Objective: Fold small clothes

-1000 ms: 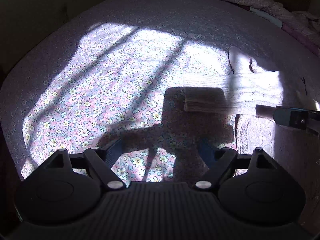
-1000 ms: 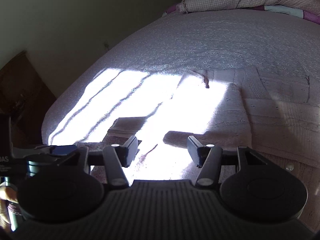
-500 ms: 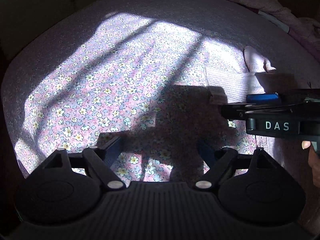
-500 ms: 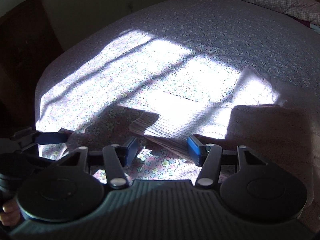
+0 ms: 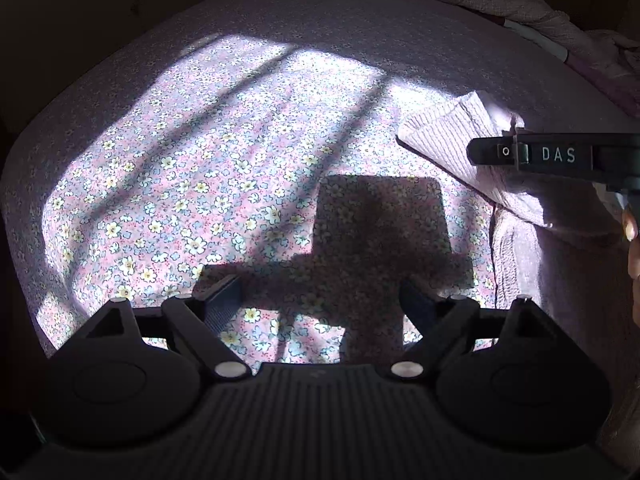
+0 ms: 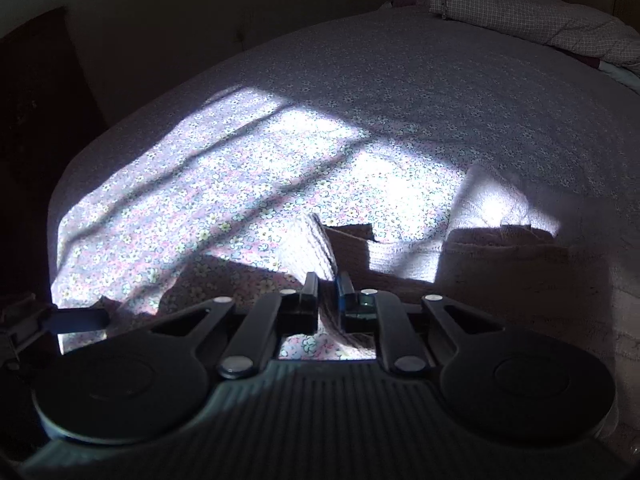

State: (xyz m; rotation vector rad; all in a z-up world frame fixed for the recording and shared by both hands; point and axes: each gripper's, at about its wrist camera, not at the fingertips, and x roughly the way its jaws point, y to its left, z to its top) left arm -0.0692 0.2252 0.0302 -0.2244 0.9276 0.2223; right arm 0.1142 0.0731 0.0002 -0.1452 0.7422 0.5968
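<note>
1. The bed (image 5: 224, 168), under a flowered sheet, fills both views and serves as the folding surface; a sunlit patch lies across its middle, barred with shadow.
2. A checked quilt (image 6: 520, 12) is bunched at the upper right of the right wrist view, well apart from the work.
3. The pale knitted garment (image 5: 448, 140) lies at the right of the left wrist view, its ribbed sleeve end raised off the sheet. In the right wrist view it spreads over the lower right, mostly in shadow.
4. The right claw (image 6: 328, 292) is clenched on that ribbed edge, fabric pinched between its pads, probably to carry the sleeve over the body of the garment for a fold.
5. The left claw (image 5: 320, 304) hangs released over bare sheet in the lower middle of its view, grasping nothing, likely waiting to steady or take another edge.
</note>
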